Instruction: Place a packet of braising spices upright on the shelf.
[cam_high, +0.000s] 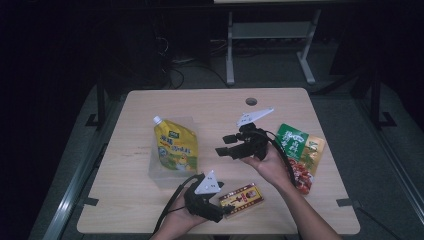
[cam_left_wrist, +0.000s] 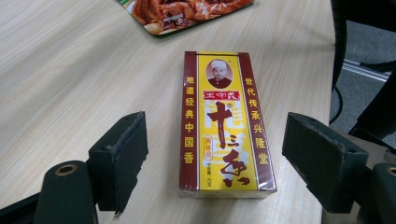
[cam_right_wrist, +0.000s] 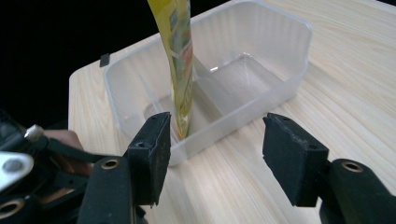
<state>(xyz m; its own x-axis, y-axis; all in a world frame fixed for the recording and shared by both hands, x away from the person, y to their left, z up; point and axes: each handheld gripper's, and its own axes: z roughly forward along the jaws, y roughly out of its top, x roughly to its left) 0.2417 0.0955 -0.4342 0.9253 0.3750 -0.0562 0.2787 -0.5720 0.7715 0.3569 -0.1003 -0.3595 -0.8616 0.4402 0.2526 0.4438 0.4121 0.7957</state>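
A yellow spouted pouch (cam_high: 175, 146) stands leaning in a clear plastic container (cam_high: 156, 173) left of the table's middle. My right gripper (cam_high: 225, 144) hovers just right of it, open, nothing between its jaws. In the right gripper view the pouch (cam_right_wrist: 180, 60) rises from the divided container (cam_right_wrist: 280, 56) straight ahead of the open right gripper (cam_right_wrist: 217, 154). Near the front edge lies a red and yellow spice box (cam_high: 242, 198). My left gripper (cam_high: 225, 210) is at its near end. In the left gripper view the box (cam_left_wrist: 227, 126) lies between the open jaws of the left gripper (cam_left_wrist: 219, 154), pads apart from its sides.
A green and red food packet (cam_high: 300, 155) lies flat at the table's right, behind my right forearm; its edge (cam_left_wrist: 187, 14) shows beyond the box. A round cable hole (cam_high: 251, 101) sits near the far edge. Dark floor and a desk frame lie beyond the table.
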